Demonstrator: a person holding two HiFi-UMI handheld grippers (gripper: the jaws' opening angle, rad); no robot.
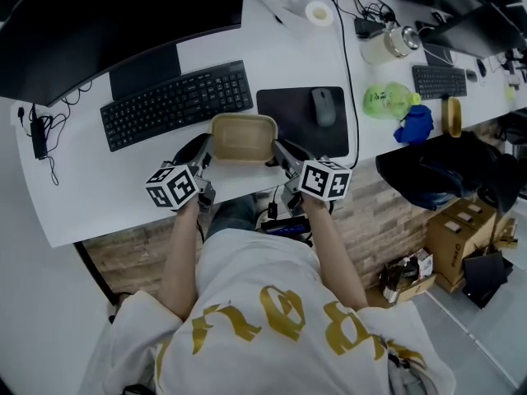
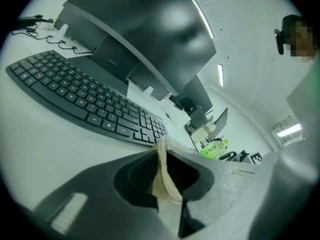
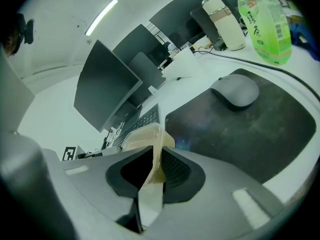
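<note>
The long white desk top [image 1: 82, 196] carries a black computer keyboard [image 1: 176, 103] in front of the dark base of a monitor [image 1: 144, 71], and to the right of it a black rectangular mouse pad [image 1: 288, 109] with a grey mouse [image 1: 323, 106] on it. Further right stand a green plastic bottle [image 1: 389, 100] and a cream-white flask [image 1: 389, 44], with a white tape roll [image 1: 319, 13] and a smaller black keyboard [image 1: 439, 81] nearby. The tan plastic container [image 1: 244, 137] is at the front edge between keyboard and pad; whether it rests on the top I cannot tell.
</note>
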